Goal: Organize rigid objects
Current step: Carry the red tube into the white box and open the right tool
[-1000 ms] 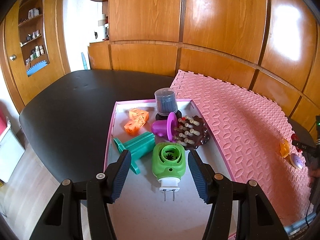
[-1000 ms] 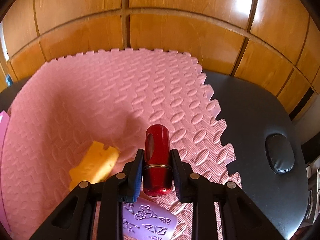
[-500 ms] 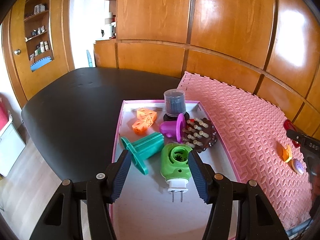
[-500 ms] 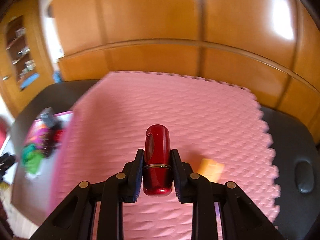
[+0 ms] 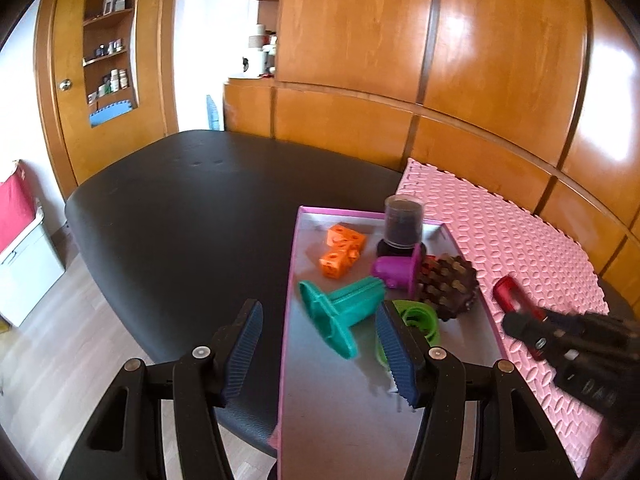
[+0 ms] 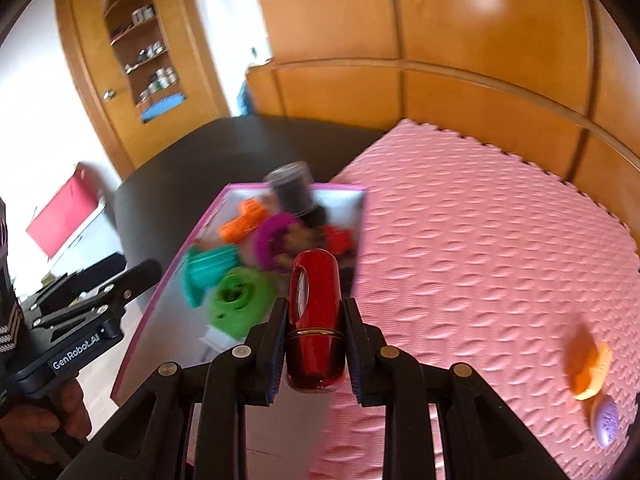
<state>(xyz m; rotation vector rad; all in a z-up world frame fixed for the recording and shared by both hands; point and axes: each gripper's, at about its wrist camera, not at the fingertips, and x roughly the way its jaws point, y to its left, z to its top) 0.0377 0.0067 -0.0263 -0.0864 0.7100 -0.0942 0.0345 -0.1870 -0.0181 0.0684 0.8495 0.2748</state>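
A glossy red lipstick-like tube is pinched between the pads of the right claw, its rounded end pointing forward, and is held above the seam where the pink foam mat meets the pink-rimmed tray on the black counter. The step in hand is judged to be the carrying of this tube to the tray, in which an orange cube cluster, a teal spool, a green plug-in device, a purple spool, a brown studded brush and a dark capped jar are already gathered at the far end. The left claw is spread with nothing between its pads and is poised over the tray's near left rim. An orange piece and a lilac disc are seen on the mat, not yet sorted. For the next move, the tube would need to be brought over the bare near floor of the tray, lowered clear of the green device, and released only once support is felt, since a round tube is likely to roll.
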